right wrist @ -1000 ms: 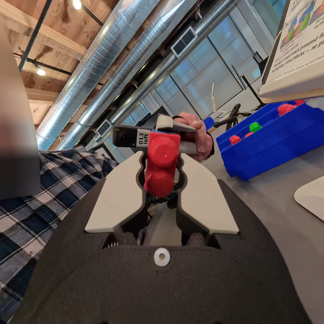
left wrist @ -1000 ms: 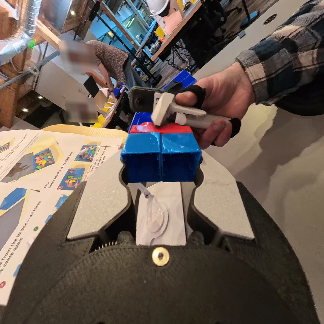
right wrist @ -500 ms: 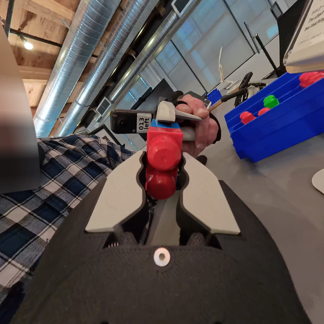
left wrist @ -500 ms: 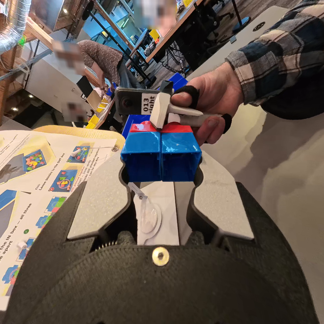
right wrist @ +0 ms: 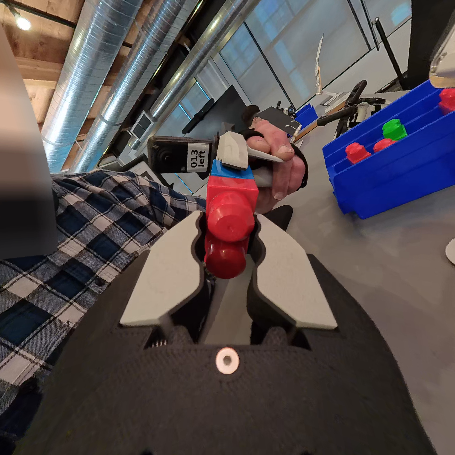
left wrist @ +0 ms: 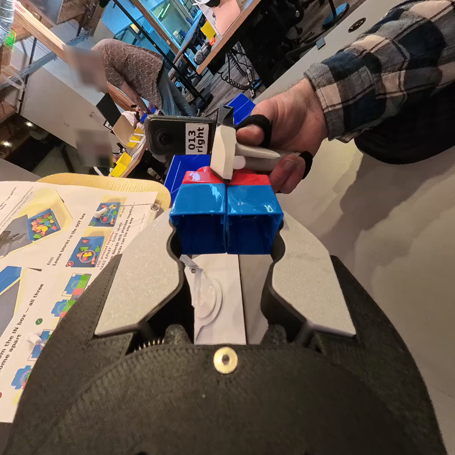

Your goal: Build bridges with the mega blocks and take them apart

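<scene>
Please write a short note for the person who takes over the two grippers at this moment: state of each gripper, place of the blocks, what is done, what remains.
Left gripper: shut on the two glossy blue plastic blocks, side by side, hollow ends toward its camera.
Right gripper: shut on the red two-stud plastic block, pressed onto the blue pair.
All three are held in the air, still joined.
Left: pull the red block off, separate the blue ones.
Blue plastic bin with loose red and green blocks stands on the grey table.

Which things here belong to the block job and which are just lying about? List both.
Job: blue block in the left gripper; red block in the right gripper; blue bin of loose blocks.

Lying about: instruction sheet, wooden board, ceiling ducts.
</scene>
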Demonstrator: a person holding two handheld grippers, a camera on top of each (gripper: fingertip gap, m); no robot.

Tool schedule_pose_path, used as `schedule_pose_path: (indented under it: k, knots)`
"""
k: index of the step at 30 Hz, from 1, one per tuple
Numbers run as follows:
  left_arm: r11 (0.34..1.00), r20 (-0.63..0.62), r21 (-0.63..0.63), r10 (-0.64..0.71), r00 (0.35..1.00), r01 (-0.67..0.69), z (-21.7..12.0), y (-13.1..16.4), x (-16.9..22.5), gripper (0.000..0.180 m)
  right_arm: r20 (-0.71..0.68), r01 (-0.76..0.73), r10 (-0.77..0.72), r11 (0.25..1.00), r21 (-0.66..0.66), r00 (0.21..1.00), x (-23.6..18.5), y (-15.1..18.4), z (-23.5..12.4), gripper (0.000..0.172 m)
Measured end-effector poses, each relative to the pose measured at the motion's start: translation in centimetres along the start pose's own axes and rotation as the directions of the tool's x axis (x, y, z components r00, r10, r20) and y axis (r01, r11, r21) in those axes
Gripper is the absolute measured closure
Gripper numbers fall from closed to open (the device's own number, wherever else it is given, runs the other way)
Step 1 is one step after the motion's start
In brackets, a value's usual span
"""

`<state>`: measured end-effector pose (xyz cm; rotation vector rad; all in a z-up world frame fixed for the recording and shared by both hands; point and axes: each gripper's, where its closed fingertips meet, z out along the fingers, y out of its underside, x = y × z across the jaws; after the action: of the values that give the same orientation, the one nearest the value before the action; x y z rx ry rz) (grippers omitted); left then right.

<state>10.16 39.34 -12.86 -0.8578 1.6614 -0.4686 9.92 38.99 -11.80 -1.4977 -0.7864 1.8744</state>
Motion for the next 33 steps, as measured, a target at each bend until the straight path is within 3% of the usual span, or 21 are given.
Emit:
schedule_pose_path:
  k: [4,10,13,17,20,25,30,33]
  knots:
    - [0.996,0.037,0.038,-0.086,0.996,0.085,-2.5,0.1,-2.0,0.109,-0.053,0.022,-0.015,0.991,0.130,0.998,0.1,-2.6,-4.0,0.136]
    - [0.997,0.060,0.035,-0.068,0.996,0.066,-3.6,0.4,-3.5,0.109,-0.140,0.123,-0.107,0.986,0.113,0.984,-1.0,-3.8,-4.4,0.136]
    - [0.990,0.075,0.120,-0.080,0.994,0.071,-3.6,-1.4,-5.1,0.108,-0.230,0.219,-0.191,0.970,0.101,0.954,-2.6,-5.9,-5.8,0.136]
    - [0.992,0.102,0.127,-0.025,0.994,0.012,-3.0,-2.8,-7.3,0.108,-0.384,0.308,-0.255,0.948,0.082,0.887,-4.8,-9.1,-8.8,0.136]
    - [0.991,0.116,0.131,0.011,0.993,-0.026,-3.2,-3.1,-8.1,0.108,-0.562,0.355,-0.276,0.934,0.033,0.780,-5.4,-11.4,-12.8,0.136]
    - [0.988,0.119,0.149,0.013,0.993,-0.031,-3.3,-3.0,-8.0,0.108,-0.855,0.295,-0.255,0.947,-0.126,0.451,-2.0,-13.4,-22.5,0.136]
    - [0.988,0.107,0.151,0.014,0.994,-0.031,-3.6,-3.0,-7.9,0.108,-0.964,0.074,-0.213,0.976,-0.203,0.159,3.2,-12.7,-31.6,0.136]
    - [0.989,0.101,0.143,0.019,0.995,-0.034,-3.6,-2.9,-7.8,0.108,-0.976,-0.137,-0.208,0.967,-0.214,0.056,7.3,-10.0,-35.5,0.135]
